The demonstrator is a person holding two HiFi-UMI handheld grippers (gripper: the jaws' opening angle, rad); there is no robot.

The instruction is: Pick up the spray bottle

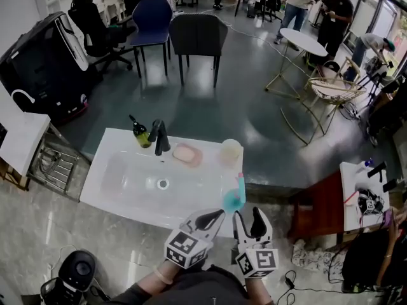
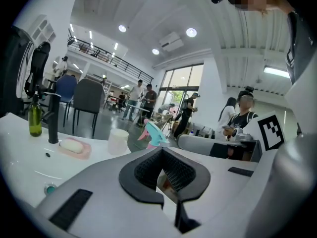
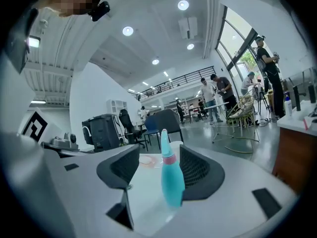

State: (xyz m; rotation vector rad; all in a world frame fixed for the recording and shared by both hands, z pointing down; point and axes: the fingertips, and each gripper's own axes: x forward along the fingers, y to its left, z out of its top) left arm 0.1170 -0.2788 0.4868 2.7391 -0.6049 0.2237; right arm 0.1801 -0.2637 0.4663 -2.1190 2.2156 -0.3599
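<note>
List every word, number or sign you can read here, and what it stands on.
No readable words or numbers.
Cubes on left tongs and right tongs: square markers, black-and-white patterns only.
Green bottle: any label too small to read.
Spray bottle: no print visible.

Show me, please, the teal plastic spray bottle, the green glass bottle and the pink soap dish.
teal plastic spray bottle (image 3: 172, 182), right gripper view, its body.
green glass bottle (image 1: 142, 138), head view, lower body.
pink soap dish (image 1: 198, 159), head view, right rim.

Spray bottle (image 1: 233, 199) at near right corner of basin (image 1: 121, 178), cup (image 1: 230, 150) behind it, soap dish (image 1: 187, 154) left of cup.
</note>
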